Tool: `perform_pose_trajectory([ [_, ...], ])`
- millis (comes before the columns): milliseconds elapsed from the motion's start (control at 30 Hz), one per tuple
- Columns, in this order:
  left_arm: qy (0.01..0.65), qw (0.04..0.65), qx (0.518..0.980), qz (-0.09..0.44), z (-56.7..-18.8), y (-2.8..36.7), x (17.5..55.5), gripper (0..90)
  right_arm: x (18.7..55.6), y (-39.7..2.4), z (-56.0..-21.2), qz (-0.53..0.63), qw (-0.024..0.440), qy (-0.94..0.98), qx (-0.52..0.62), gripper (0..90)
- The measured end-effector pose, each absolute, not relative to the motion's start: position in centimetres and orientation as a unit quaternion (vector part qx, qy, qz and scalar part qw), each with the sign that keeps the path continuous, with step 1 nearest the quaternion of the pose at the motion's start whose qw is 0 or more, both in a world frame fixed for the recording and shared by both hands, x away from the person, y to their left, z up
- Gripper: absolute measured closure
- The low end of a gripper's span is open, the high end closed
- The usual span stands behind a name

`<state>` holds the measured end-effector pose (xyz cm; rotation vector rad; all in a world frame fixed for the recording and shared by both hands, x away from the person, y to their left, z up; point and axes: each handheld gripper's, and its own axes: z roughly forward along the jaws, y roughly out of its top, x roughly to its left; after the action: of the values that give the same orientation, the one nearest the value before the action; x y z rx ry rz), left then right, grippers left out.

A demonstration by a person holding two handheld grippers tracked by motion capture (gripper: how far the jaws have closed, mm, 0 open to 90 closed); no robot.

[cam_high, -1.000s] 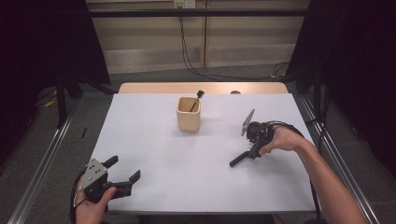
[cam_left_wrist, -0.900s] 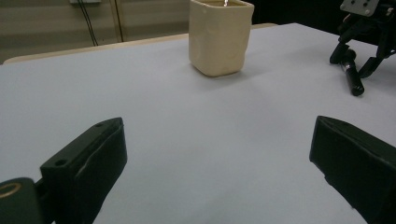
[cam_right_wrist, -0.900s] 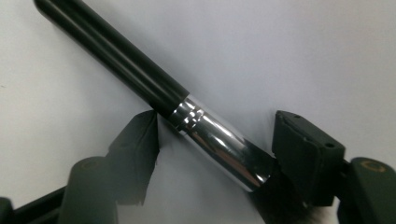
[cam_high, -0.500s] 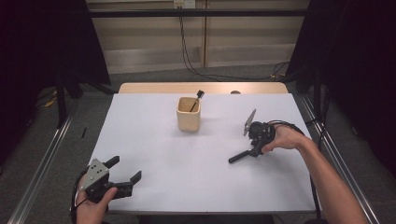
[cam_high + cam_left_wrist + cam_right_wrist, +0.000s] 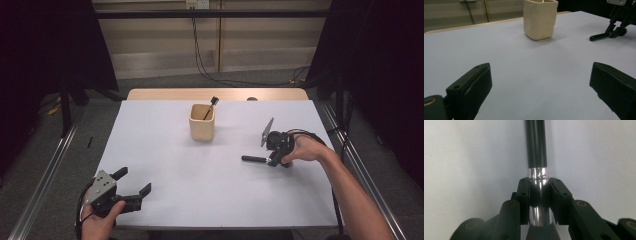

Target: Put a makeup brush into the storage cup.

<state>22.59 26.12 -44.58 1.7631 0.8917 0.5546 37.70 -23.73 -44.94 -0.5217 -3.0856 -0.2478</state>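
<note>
On the White Table, a Brush Gets Grabbed

Near the table's (image 5: 165,150) right side, the right gripper (image 5: 272,159) has just closed its fingers (image 5: 524,202) on a black brush (image 5: 537,147) lying flat. The left gripper (image 5: 134,190) sits wide open, holding nothing, well apart from the cup (image 5: 202,121)

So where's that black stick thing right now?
In the high view the brush lies on the table at the right, clamped in the right gripper, right of and nearer than the cup.
</note>
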Motion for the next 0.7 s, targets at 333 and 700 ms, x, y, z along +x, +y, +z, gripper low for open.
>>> perform_pose_trajectory([
  [333,0.374,0.519,0.733,0.232,-44.6,26.2,22.6,4.2,37.7,-23.8,-44.8,-0.079,0.003,-0.980,-0.182,71.9],
  [700,0.377,0.520,0.730,0.233,-44.5,26.3,22.5,4.2,37.4,-24.3,-43.7,-0.124,-0.002,-0.968,-0.219,71.9],
])
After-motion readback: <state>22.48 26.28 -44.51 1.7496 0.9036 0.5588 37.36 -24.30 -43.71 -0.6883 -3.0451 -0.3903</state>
